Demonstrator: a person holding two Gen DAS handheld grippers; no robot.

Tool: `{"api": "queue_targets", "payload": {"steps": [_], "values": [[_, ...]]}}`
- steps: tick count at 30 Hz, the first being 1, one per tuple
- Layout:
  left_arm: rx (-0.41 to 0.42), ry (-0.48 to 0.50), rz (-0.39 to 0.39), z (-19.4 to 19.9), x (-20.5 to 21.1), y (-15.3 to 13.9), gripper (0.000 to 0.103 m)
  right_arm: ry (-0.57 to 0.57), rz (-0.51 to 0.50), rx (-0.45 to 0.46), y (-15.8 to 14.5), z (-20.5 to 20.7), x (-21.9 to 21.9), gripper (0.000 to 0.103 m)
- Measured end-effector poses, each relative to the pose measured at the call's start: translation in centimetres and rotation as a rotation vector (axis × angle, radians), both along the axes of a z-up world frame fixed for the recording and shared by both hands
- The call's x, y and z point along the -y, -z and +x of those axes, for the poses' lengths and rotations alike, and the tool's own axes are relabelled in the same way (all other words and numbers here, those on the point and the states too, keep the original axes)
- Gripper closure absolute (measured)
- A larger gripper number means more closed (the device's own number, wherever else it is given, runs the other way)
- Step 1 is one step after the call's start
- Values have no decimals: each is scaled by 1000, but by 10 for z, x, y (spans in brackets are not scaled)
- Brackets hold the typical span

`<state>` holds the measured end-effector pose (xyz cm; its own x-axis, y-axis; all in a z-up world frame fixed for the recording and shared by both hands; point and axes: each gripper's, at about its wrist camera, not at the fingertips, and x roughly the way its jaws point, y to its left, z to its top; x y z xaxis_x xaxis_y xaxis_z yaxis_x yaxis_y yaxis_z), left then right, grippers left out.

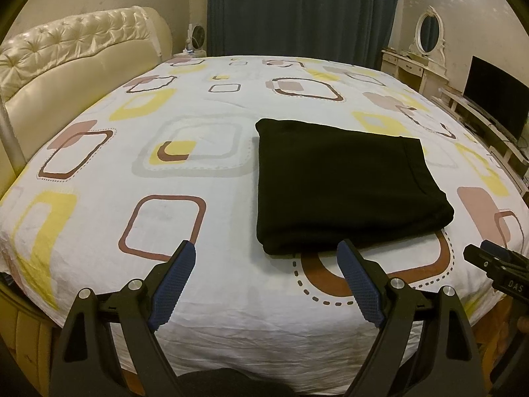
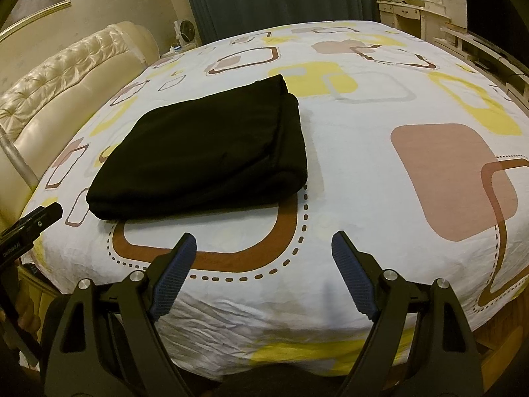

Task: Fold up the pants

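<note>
Black fabric first, says the describer: the pants (image 1: 344, 188) lie as a compact, layered rectangle on the bed (image 1: 185, 297), near its front edge, over a sheet printed with brown, yellow and pink rounded squares.

Where are the tools, asks the listener?

Both are held above the near edge of the bed, apart from the cloth. The left gripper (image 1: 266, 253) has its blue-padded fingers (image 1: 172, 284) spread wide with nothing between them. The right gripper (image 2: 264, 244) is likewise spread and empty, with the pants to its left in its own view.

Which step is this?

Judging by the tidy stack, the folding looks finished or nearly so; several layers show along the rounded right-hand edge of the bundle. No leg or waistband trails loose, as far as the dark fabric allows one to tell.

What would the next move call for?

Probably very little: perhaps a check that the edges line up. If one more fold were wanted, each gripper would need to reach forward, close on a near corner and carry it across evenly so the layers do not slide.
</note>
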<state>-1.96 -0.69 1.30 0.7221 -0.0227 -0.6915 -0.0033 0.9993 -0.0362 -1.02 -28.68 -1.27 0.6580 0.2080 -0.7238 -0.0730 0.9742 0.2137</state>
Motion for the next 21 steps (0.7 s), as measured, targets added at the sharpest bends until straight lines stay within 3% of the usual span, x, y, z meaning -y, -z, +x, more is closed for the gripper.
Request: {"api": "queue_targets", "payload": {"steps": [6, 9, 11, 14, 16, 20, 21], "values": [[-21, -40, -18, 1, -4, -4, 13, -8, 5, -6, 1, 1, -1, 19], [-54, 1, -97, 7, -13, -7, 13, -20, 24, -21, 4, 1, -3, 19], [-35, 6, -93, 12, -18, -17, 13, -29, 61, -31, 3, 1, -3, 19], [74, -56, -35, 28, -36, -36, 13, -51, 108, -15, -12, 8, -3, 19], [99, -101, 1, 51, -52, -40, 13, -64, 120, 38, -34, 25, 1, 17], [113, -219, 167, 143, -99, -32, 13, -57, 95, 141, -67, 94, 18, 9], [99, -236, 177, 165, -112, -27, 13, -57, 95, 141, -67, 94, 18, 8]]}}
